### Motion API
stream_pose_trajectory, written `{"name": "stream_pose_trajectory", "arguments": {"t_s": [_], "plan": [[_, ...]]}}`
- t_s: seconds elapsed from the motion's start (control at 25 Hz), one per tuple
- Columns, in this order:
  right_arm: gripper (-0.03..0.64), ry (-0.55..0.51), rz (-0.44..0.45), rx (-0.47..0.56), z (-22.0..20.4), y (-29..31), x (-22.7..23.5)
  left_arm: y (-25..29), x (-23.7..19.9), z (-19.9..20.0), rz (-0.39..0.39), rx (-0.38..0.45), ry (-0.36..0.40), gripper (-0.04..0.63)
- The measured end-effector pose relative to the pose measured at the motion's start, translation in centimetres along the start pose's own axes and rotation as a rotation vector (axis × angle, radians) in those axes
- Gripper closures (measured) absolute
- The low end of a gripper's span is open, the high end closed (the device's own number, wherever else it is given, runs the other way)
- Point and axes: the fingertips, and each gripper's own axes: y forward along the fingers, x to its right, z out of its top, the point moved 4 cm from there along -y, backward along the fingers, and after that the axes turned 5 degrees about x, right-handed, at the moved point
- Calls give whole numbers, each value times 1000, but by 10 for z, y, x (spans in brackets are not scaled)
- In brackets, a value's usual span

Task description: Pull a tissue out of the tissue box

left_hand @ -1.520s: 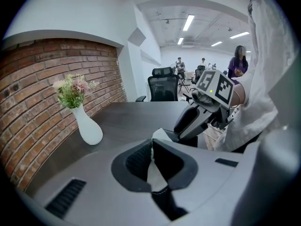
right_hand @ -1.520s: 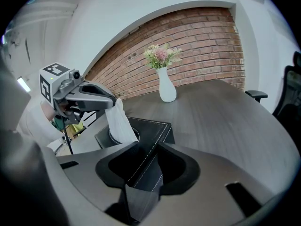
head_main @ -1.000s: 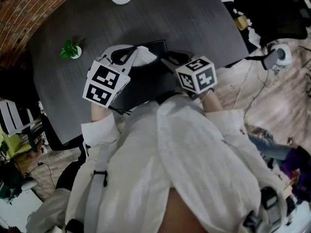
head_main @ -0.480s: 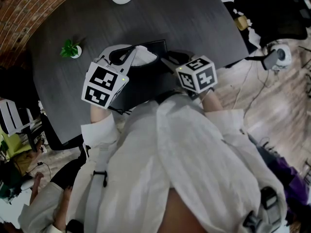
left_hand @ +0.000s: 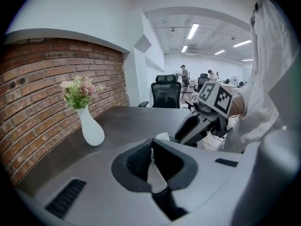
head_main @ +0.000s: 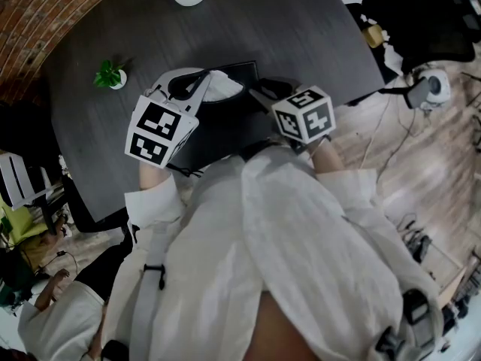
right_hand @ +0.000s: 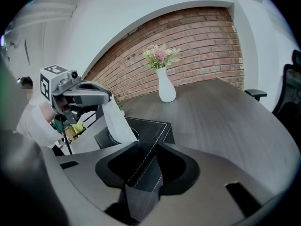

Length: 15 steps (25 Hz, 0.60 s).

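Observation:
A black leather tissue box (right_hand: 146,128) lies on the dark table (head_main: 301,36). A white tissue (right_hand: 115,120) rises stretched from its round opening. My left gripper (right_hand: 109,98) is shut on the tissue's top end, above the box. In the left gripper view a strip of tissue (left_hand: 154,172) shows pinched between the jaws of the left gripper (left_hand: 151,155). My right gripper (right_hand: 146,166) is shut on the near corner of the box. In the head view the tissue (head_main: 223,86) shows between the left gripper (head_main: 209,78) and the right gripper (head_main: 259,96); the arms hide most of the tissue box (head_main: 225,122).
A white vase with flowers (right_hand: 166,89) stands on the table beyond the box, by the brick wall (left_hand: 33,98). A small green plant (head_main: 110,76) sits at the table's left. Office chairs (left_hand: 165,92) stand past the table's far end. Cables lie on the floor (head_main: 391,126) to the right.
Both grippers and the tissue kept still. A person at the lower left of the head view moved.

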Motion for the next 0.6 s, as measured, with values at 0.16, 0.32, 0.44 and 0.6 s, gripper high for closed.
{"name": "stream_pose_trajectory", "arguments": {"t_s": [0.16, 0.32, 0.44, 0.6], "plan": [[492, -2, -1, 0, 0, 0, 0, -1, -1, -1, 2, 2, -7, 591], [492, -1, -1, 0, 0, 0, -1, -2, -1, -2, 0, 1, -20, 591], [492, -1, 0, -1, 0, 0, 0, -3, -2, -2, 1, 4, -28, 591], [492, 1, 5, -2, 0, 0, 0, -3, -3, -3, 1, 1, -30, 591]]}}
